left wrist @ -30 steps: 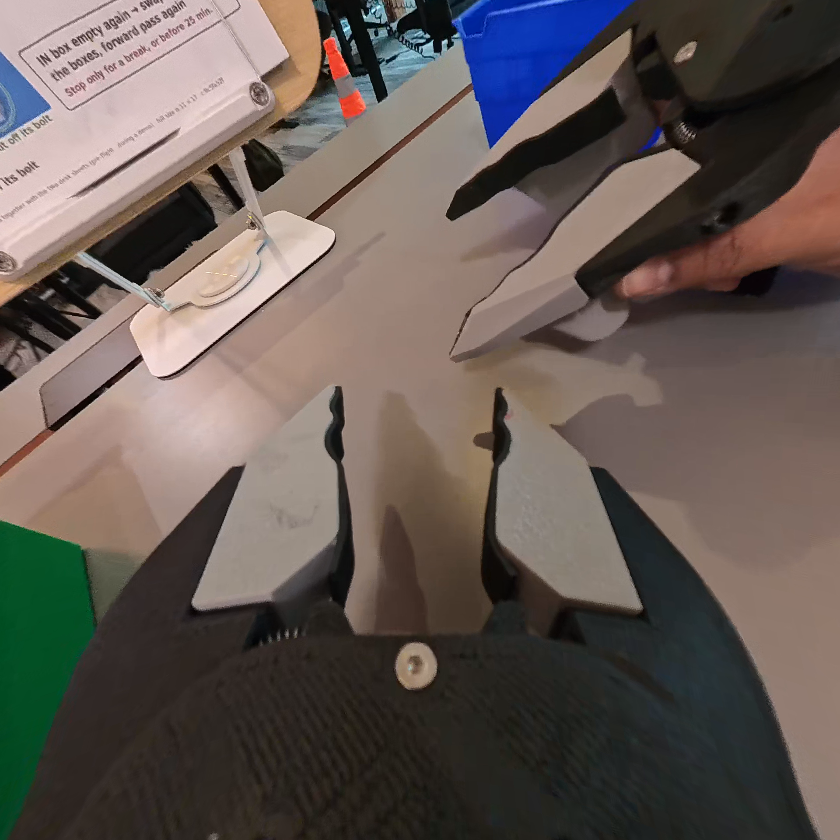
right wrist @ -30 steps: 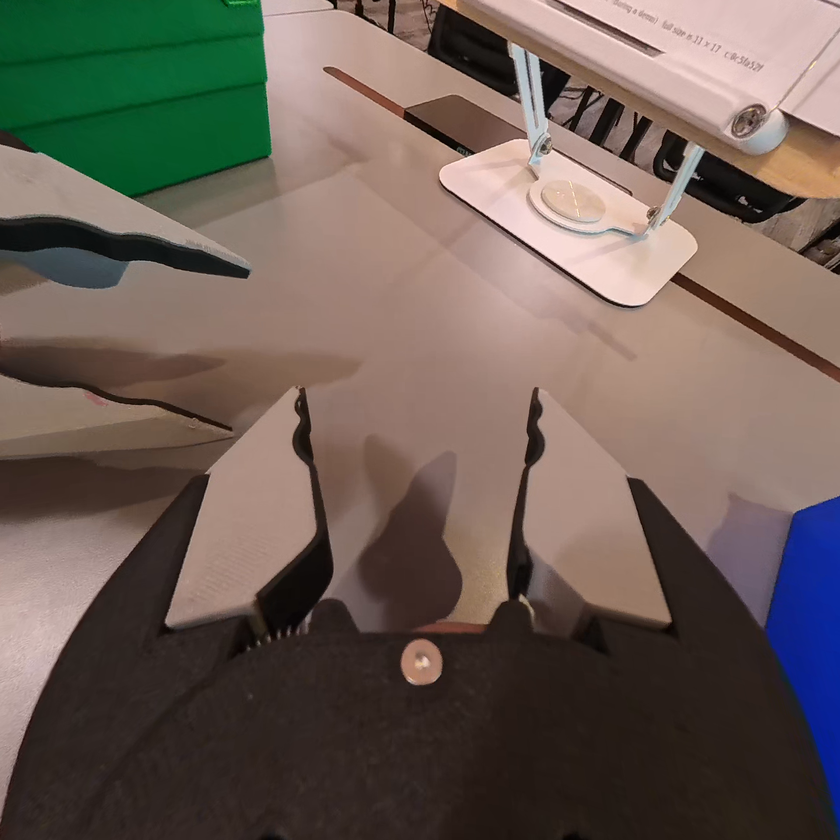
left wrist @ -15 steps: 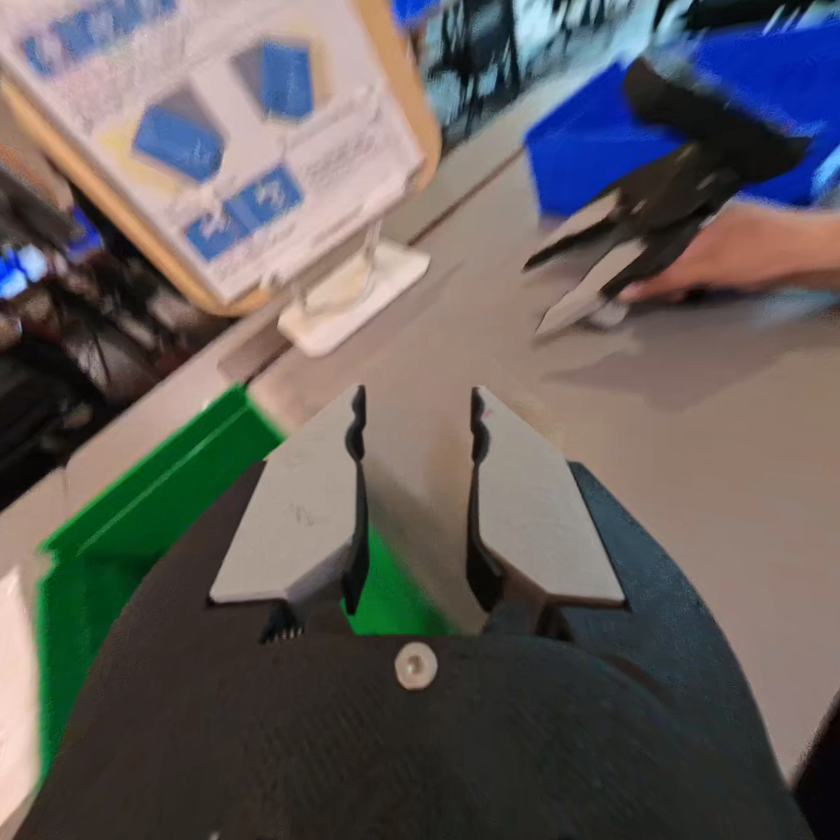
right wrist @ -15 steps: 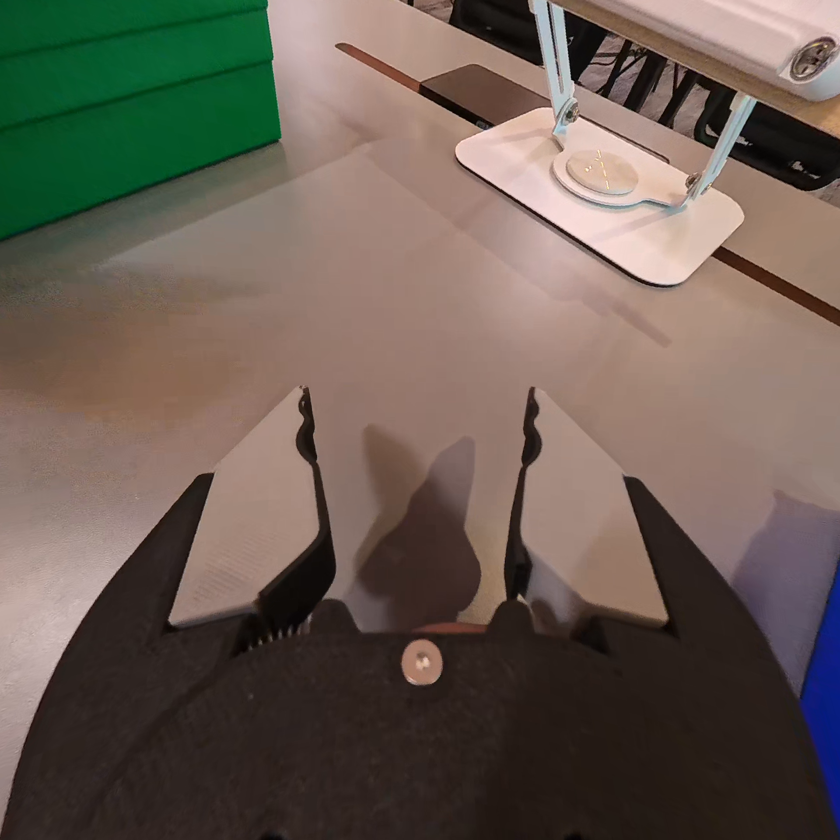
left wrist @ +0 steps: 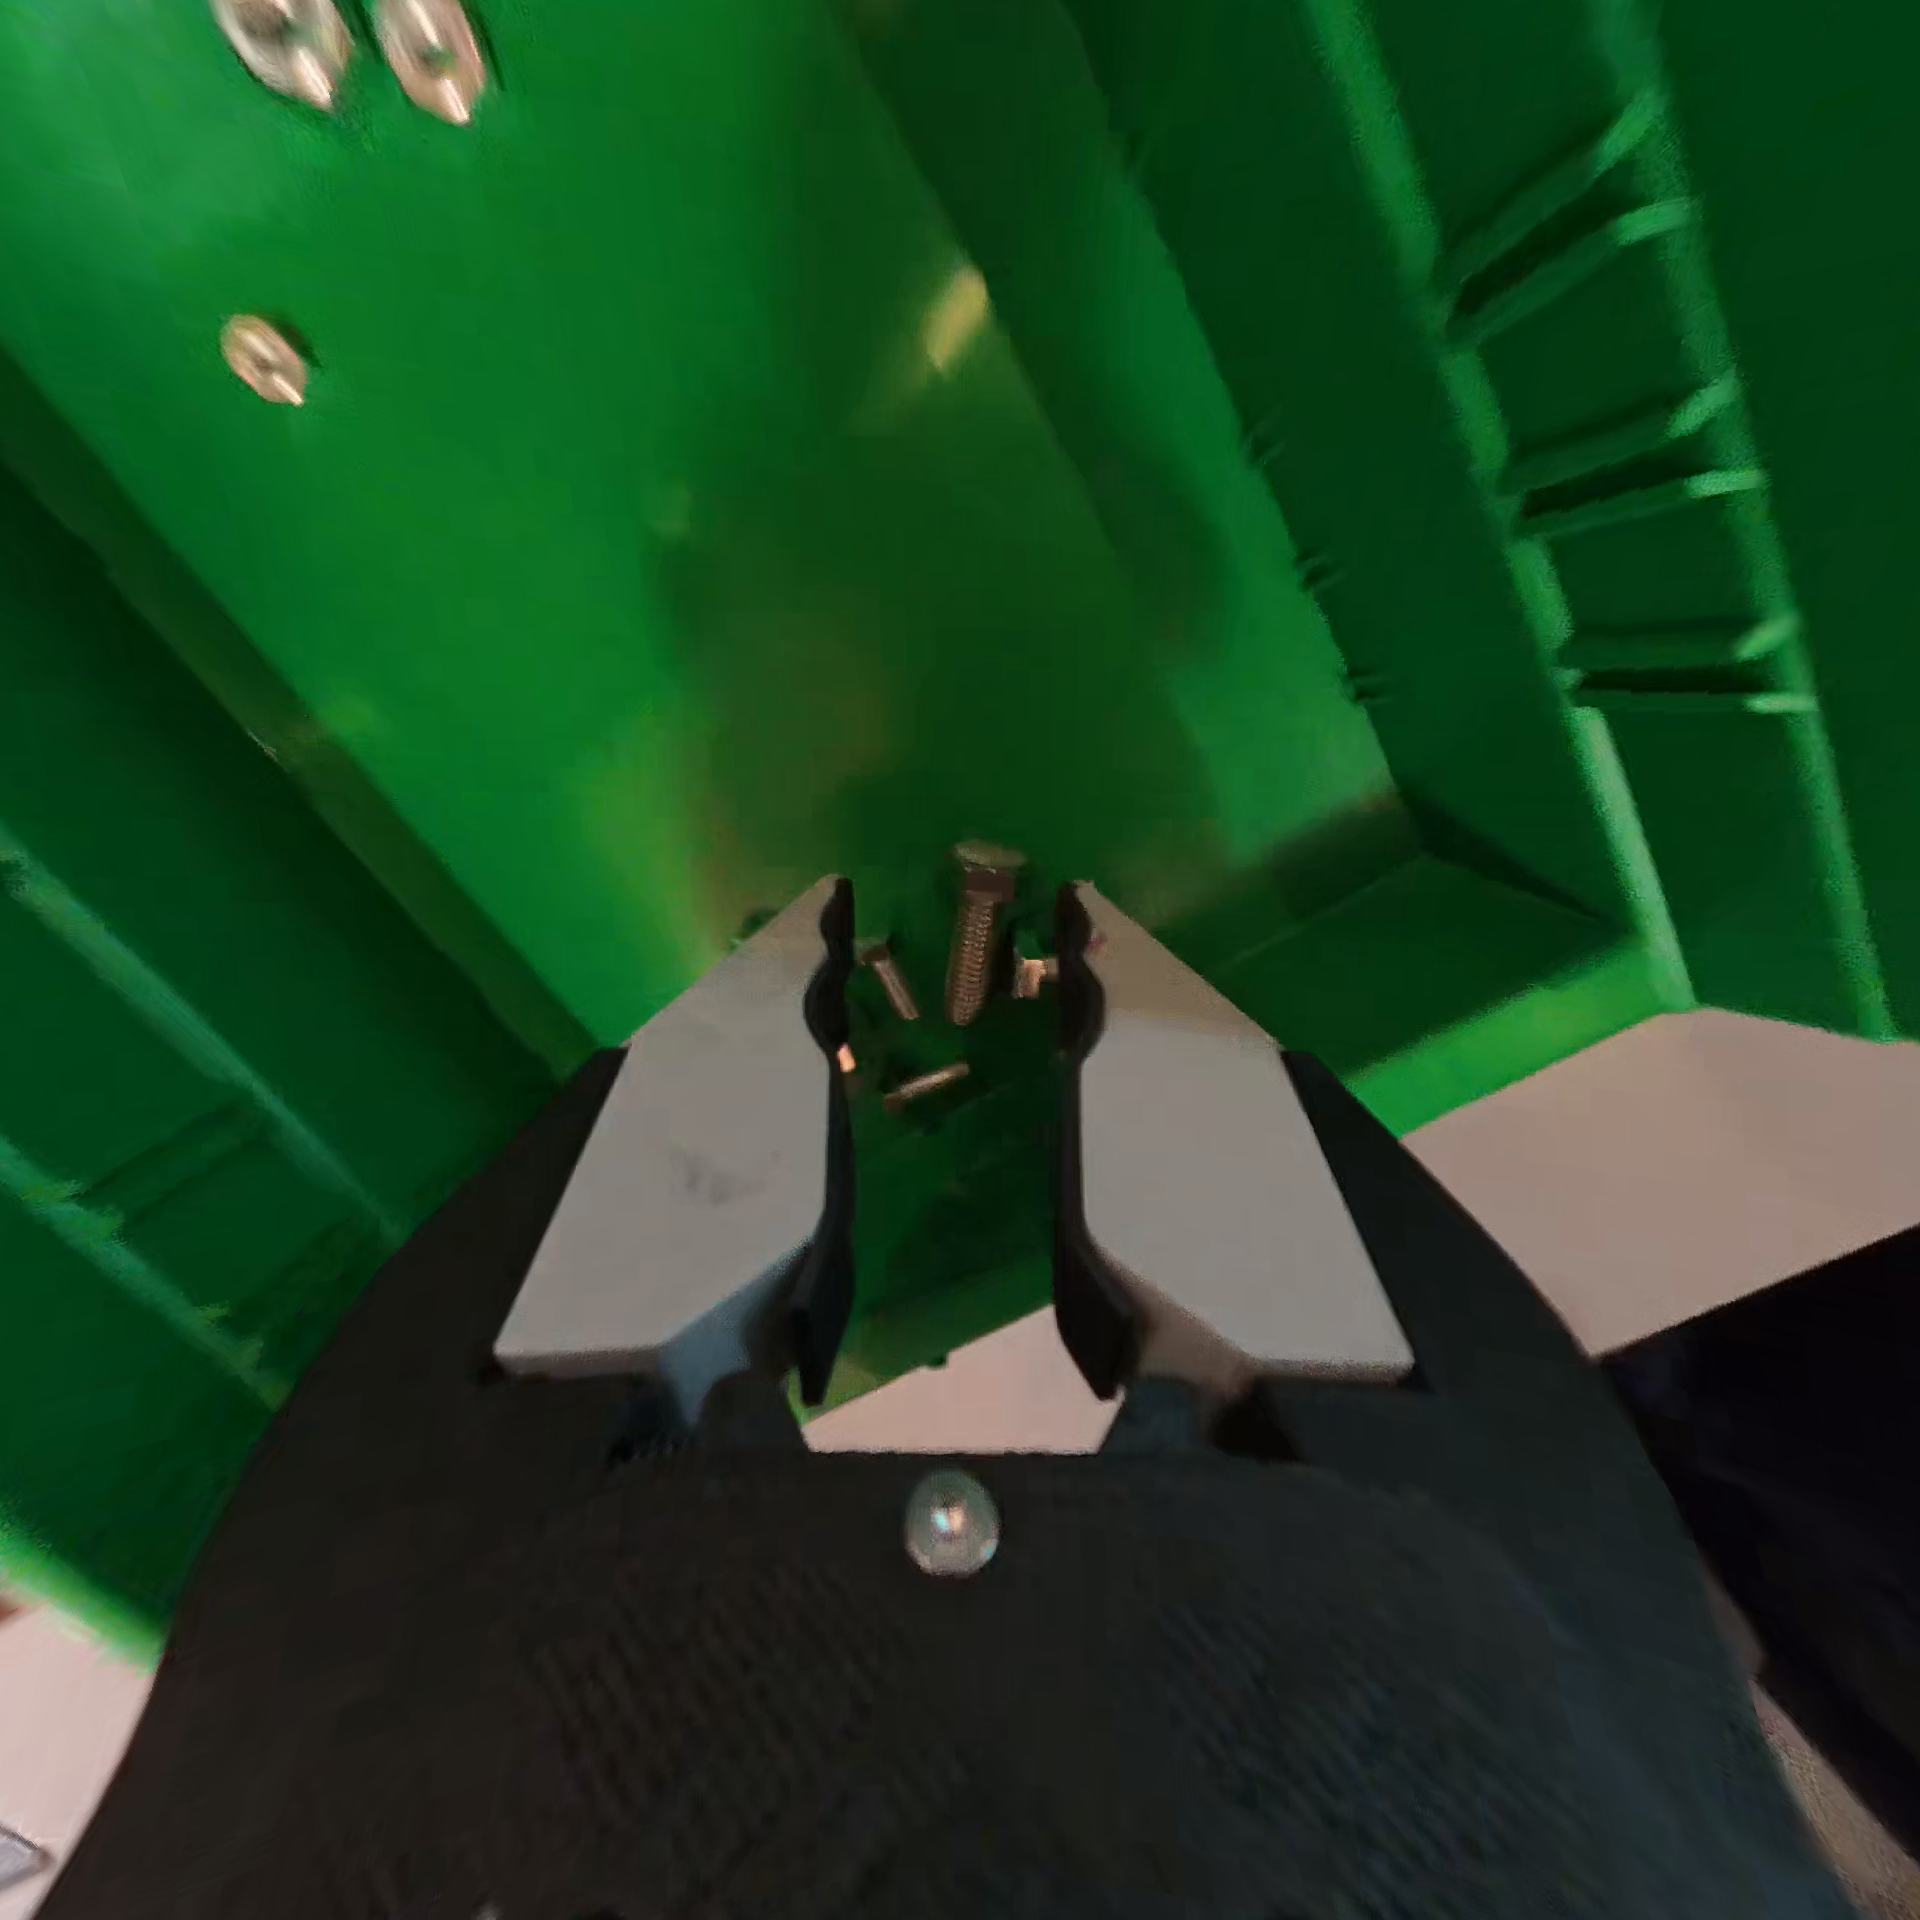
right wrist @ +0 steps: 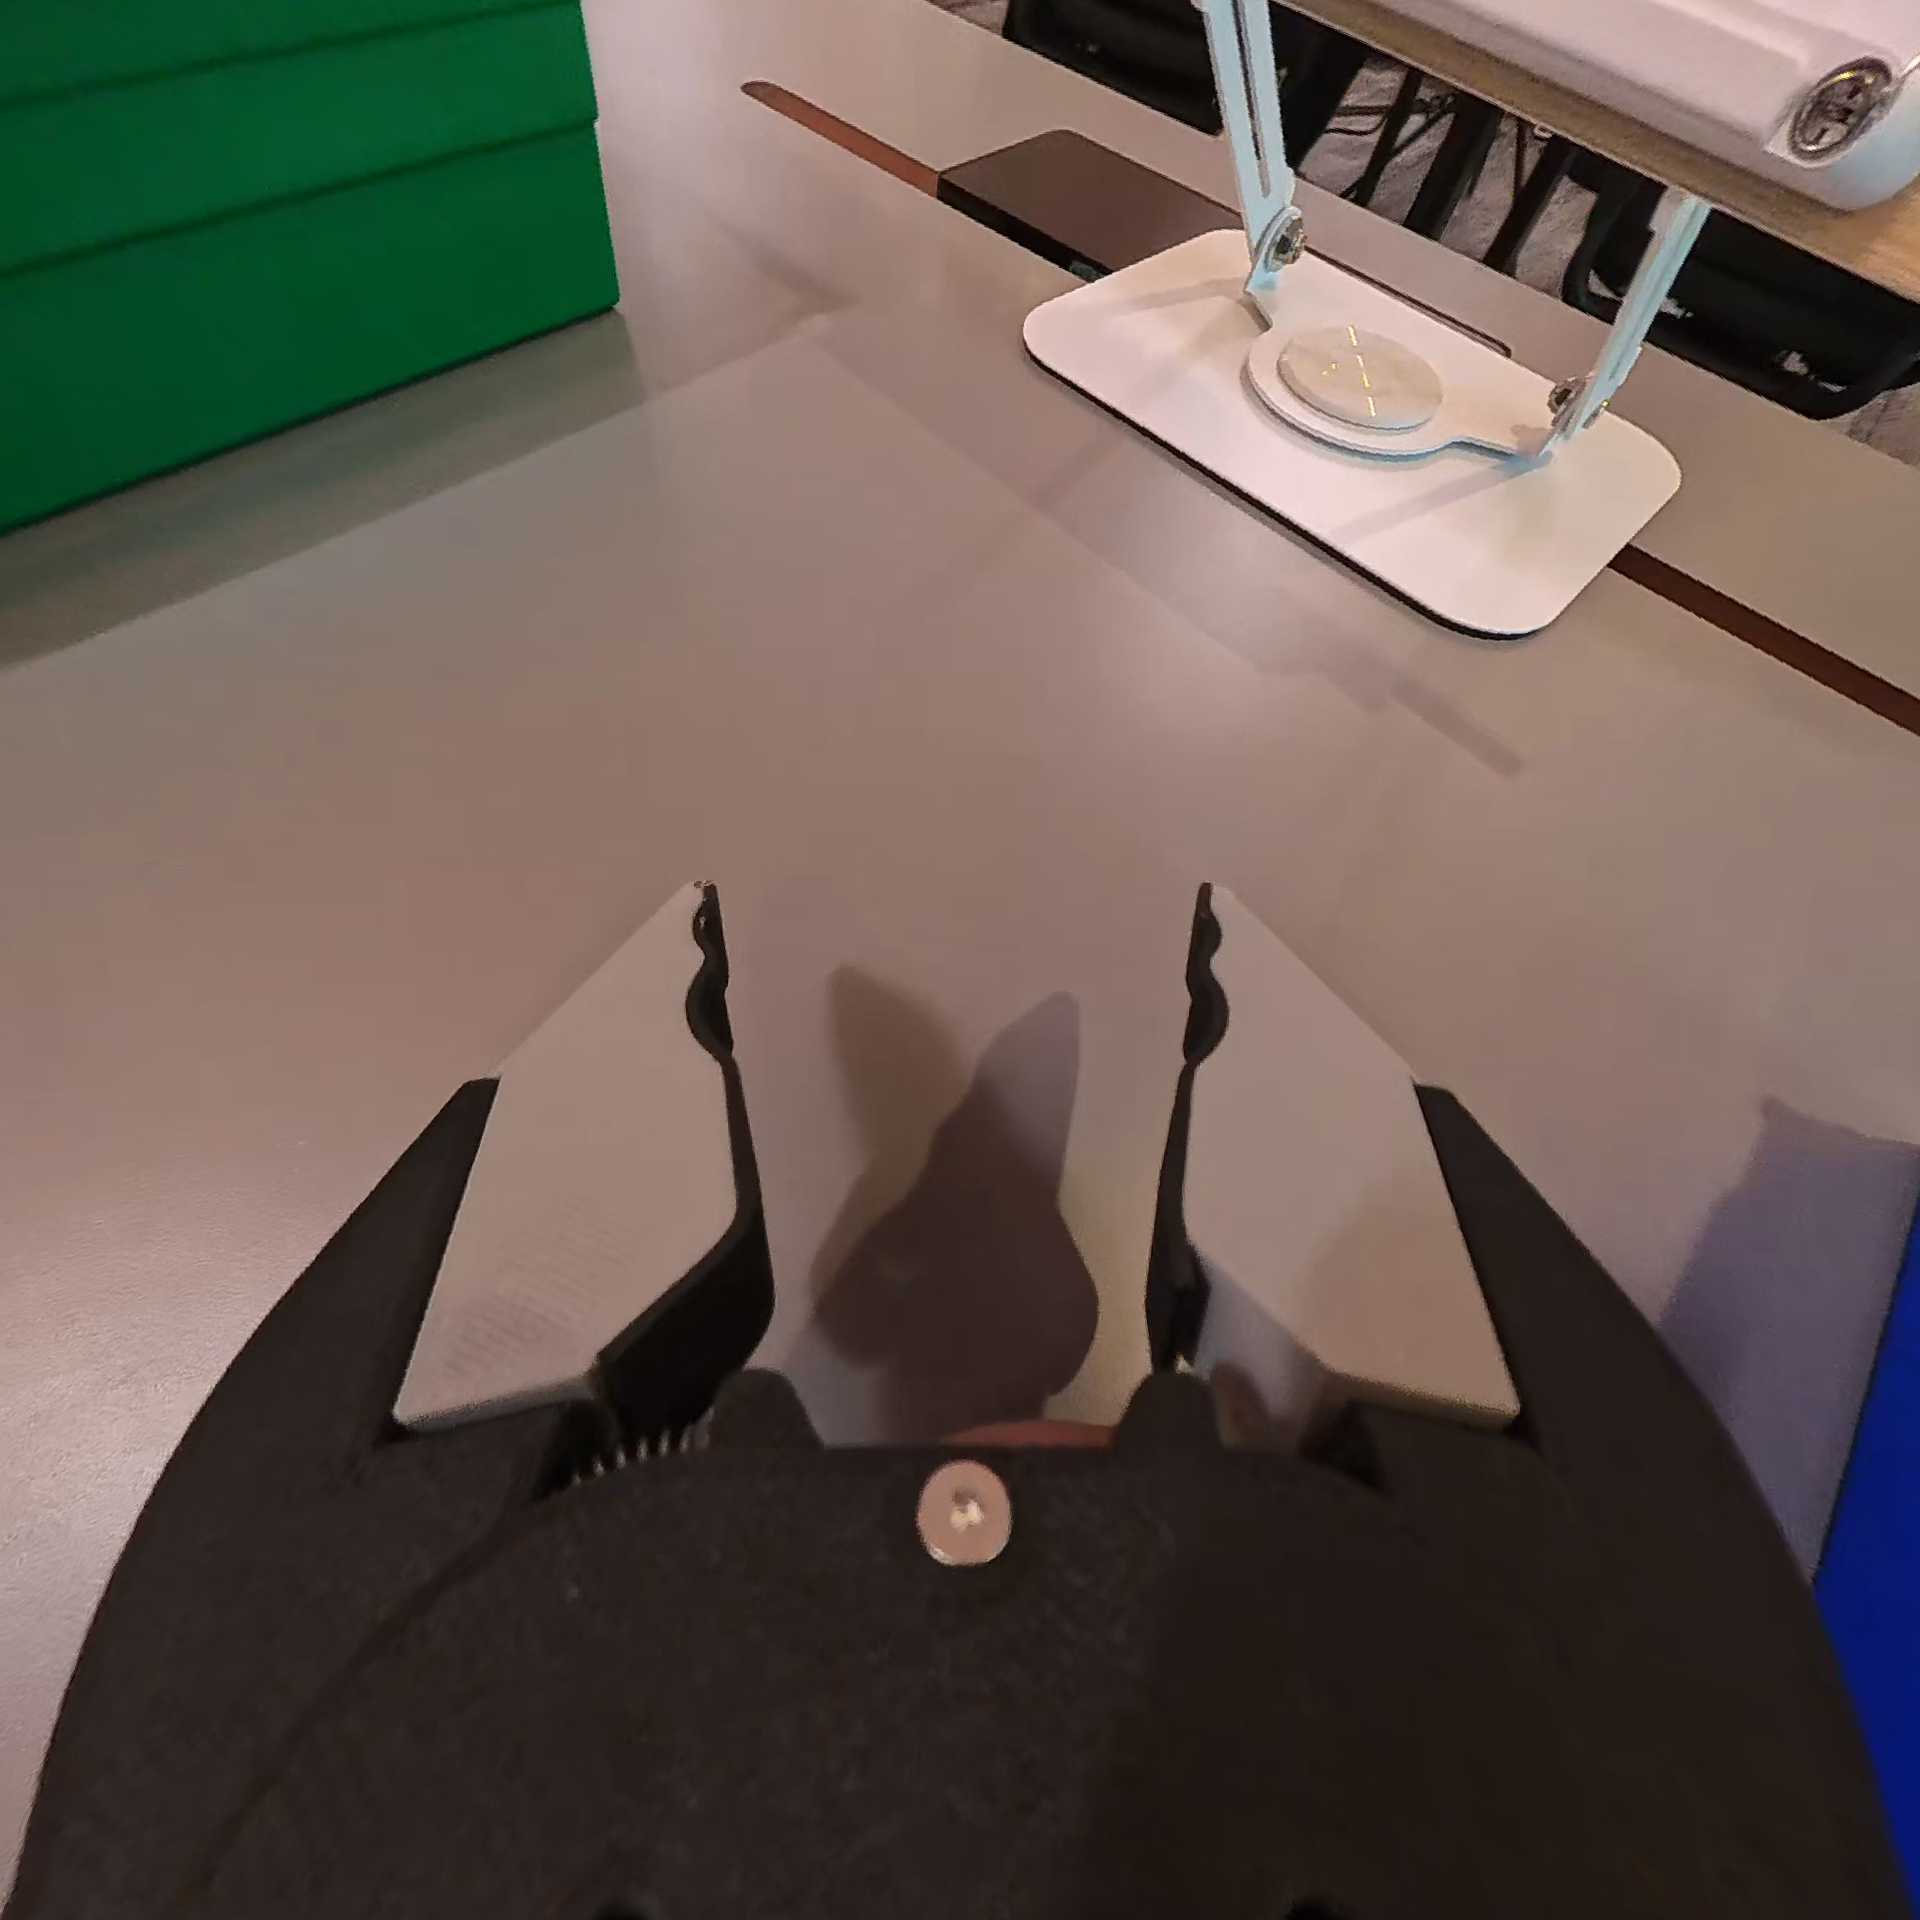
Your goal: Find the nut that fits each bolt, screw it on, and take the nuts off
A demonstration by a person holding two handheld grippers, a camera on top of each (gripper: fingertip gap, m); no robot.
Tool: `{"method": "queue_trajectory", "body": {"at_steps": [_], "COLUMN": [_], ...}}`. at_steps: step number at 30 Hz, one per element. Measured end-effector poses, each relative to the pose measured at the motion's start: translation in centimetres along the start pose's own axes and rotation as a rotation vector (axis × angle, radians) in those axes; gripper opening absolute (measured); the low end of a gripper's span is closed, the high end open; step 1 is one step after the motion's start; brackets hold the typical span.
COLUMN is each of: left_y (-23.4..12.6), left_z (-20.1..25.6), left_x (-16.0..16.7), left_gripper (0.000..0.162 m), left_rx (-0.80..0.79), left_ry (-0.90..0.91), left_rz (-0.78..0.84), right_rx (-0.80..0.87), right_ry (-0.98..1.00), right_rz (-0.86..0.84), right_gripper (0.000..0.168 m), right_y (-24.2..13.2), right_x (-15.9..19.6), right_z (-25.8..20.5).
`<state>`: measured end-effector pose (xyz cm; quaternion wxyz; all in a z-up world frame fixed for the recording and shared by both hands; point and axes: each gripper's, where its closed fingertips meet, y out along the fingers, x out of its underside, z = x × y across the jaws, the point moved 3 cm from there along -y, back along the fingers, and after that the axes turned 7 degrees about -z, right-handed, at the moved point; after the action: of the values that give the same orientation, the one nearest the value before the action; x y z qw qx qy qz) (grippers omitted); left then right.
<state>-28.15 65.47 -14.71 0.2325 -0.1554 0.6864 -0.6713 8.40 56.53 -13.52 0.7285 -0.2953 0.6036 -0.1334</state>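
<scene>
My left gripper is open and empty, pointing down into a green bin. A large silver hex bolt lies on the bin floor just beyond and between the fingertips. Smaller bolts lie beside it near the corner. Several nuts lie farther off at the upper left of the bin floor. My right gripper is open and empty, low over the grey table. The green bin shows at the upper left of the right wrist view.
A white stand base with metal legs holds a sign board at the table's far right. A blue bin's edge shows at the right. A ribbed green bin wall rises to the right of the left gripper. A dark inset plate lies by the stand.
My left gripper has swung left off the table and down into the green bin, above the bolts. My right gripper has stayed nearly still and open.
</scene>
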Motion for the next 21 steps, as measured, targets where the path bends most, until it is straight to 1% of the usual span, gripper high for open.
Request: {"method": "queue_trajectory", "body": {"at_steps": [2, 3, 4, 5, 8, 9, 11, 12, 13, 14, 16, 17, 19, 21], "left_y": [0.5, 0.6, 0.5, 0.5, 0.4, 0.1, -1.2, -2.3, -3.5, -4.9, -7.4, -8.1, -7.9, -6.6], "left_z": [1.0, 0.8, 0.4, 0.0, -0.3, -0.6, -1.1, -1.2, -1.2, -1.1, -0.1, 0.5, 0.9, 0.4], "left_x": [0.1, 0.0, -0.1, -0.2, -0.2, -0.3, -1.2, -1.7, -2.3, -3.0, -4.2, -4.6, -4.6, -4.3], "left_gripper": [0.036, 0.034, 0.018, 0.016, 0.015, 0.011, 0.009, 0.008, 0.0, 0.0, 0.0, 0.0, 0.0, 0.0], "left_rx": [0.116, 0.118, 0.093, 0.06, 0.037, 0.01, -0.035, -0.051, -0.061, -0.08, -0.063, -0.041, -0.053, -0.082], "left_ry": [-0.061, -0.07, -0.065, -0.048, -0.032, -0.027, -0.027, -0.03, -0.025, -0.02, -0.02, -0.015, -0.007, -0.016], "left_rz": [-0.044, -0.054, -0.048, -0.045, -0.051, -0.04, 0.039, 0.099, 0.164, 0.248, 0.413, 0.465, 0.479, 0.433], "right_rx": [-0.006, -0.012, -0.017, -0.018, -0.008, -0.003, 0.007, 0.008, 0.007, 0.003, -0.009, -0.009, -0.008, -0.007], "right_ry": [0.012, 0.015, 0.015, 0.012, -0.011, -0.019, -0.033, -0.037, -0.04, -0.042, -0.052, -0.057, -0.067, -0.076], "right_rz": [0.0, 0.001, 0.001, 0.003, 0.01, 0.014, 0.022, 0.026, 0.029, 0.031, 0.043, 0.049, 0.057, 0.057], "right_gripper": [0.086, 0.086, 0.086, 0.086, 0.085, 0.084, 0.084, 0.084, 0.083, 0.083, 0.082, 0.081, 0.08, 0.079], "right_y": [0.0, 0.0, 0.0, -0.1, -0.3, -0.4, -0.6, -0.7, -0.8, -0.8, -1.0, -1.1, -1.3, -1.3], "right_x": [0.0, 0.0, -0.1, -0.1, -0.4, -0.5, -0.6, -0.7, -0.8, -0.9, -1.1, -1.2, -1.4, -1.4], "right_z": [0.1, 0.1, 0.0, -0.1, -0.3, -0.3, -0.4, -0.5, -0.5, -0.6, -0.9, -0.9, -1.1, -1.3]}}
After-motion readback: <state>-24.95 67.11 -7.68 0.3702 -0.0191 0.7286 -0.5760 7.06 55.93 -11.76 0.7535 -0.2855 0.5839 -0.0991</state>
